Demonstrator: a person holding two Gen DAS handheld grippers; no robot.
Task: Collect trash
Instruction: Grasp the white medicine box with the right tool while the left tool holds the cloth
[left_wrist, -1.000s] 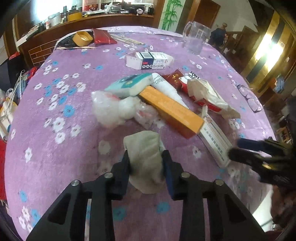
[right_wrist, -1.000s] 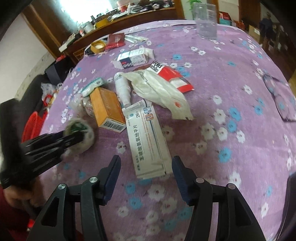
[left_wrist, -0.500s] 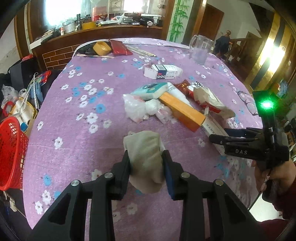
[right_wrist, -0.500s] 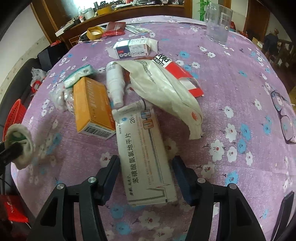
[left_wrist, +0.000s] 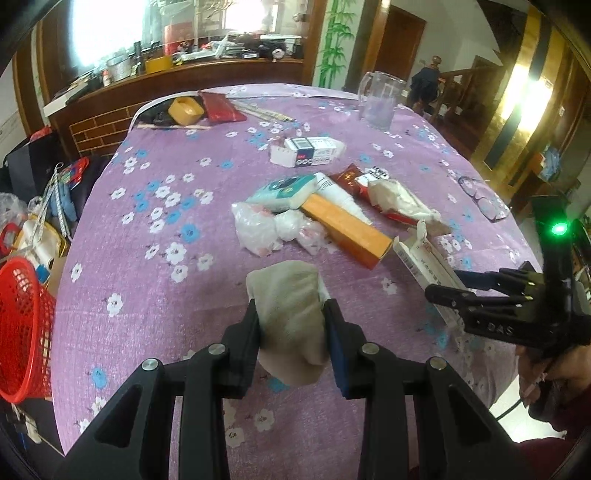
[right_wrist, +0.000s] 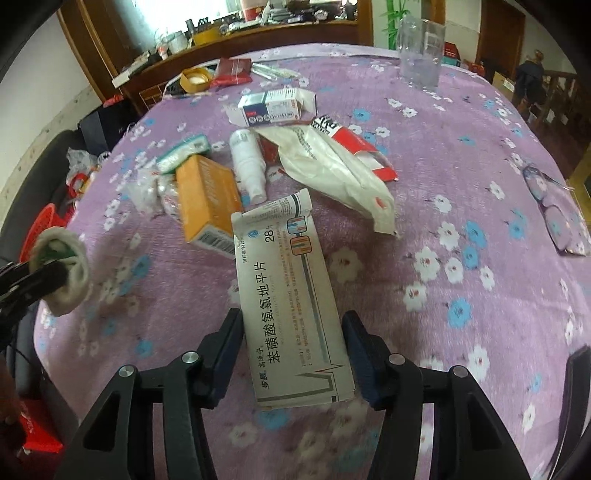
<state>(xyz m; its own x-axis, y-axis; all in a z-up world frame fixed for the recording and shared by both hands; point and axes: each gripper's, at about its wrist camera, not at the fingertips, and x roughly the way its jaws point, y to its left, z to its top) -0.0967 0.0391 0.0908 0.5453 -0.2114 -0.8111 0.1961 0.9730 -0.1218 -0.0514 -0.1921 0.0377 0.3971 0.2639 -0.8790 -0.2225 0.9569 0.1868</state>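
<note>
The work surface is a round table covered with a purple cloth printed with white and blue flowers (left_wrist: 155, 295). The left gripper (left_wrist: 291, 336) is clamped on a crumpled beige-grey paper wad (left_wrist: 288, 314), held above the cloth at the near edge of the table. The right gripper (right_wrist: 293, 354) straddles a long white cardboard medicine box with black printed characters (right_wrist: 291, 306); its jaws are closing, with the box between them and the pads just beside its long edges, not visibly pressing.

The remaining trash lies clustered at the table centre: an orange rectangular carton (left_wrist: 347, 229), a white plastic spray bottle (right_wrist: 249, 166), a crumpled white plastic bag (right_wrist: 332, 170) over a red and white wrapper (right_wrist: 354, 144), a teal and white tissue packet (left_wrist: 284, 190), clear crinkled plastic wrappers (left_wrist: 273, 229), and a small white and blue box (left_wrist: 314, 151).

Farther back stand a clear plastic jug (left_wrist: 378, 99) and a roll of yellow tape (left_wrist: 184, 109). A pair of spectacles (right_wrist: 554, 206) lies near the right edge.

A red mesh plastic basket (left_wrist: 22, 332) sits beside the table on the left. A dark wooden sideboard (left_wrist: 184, 74) loaded with items lines the back wall beneath a bright window.
</note>
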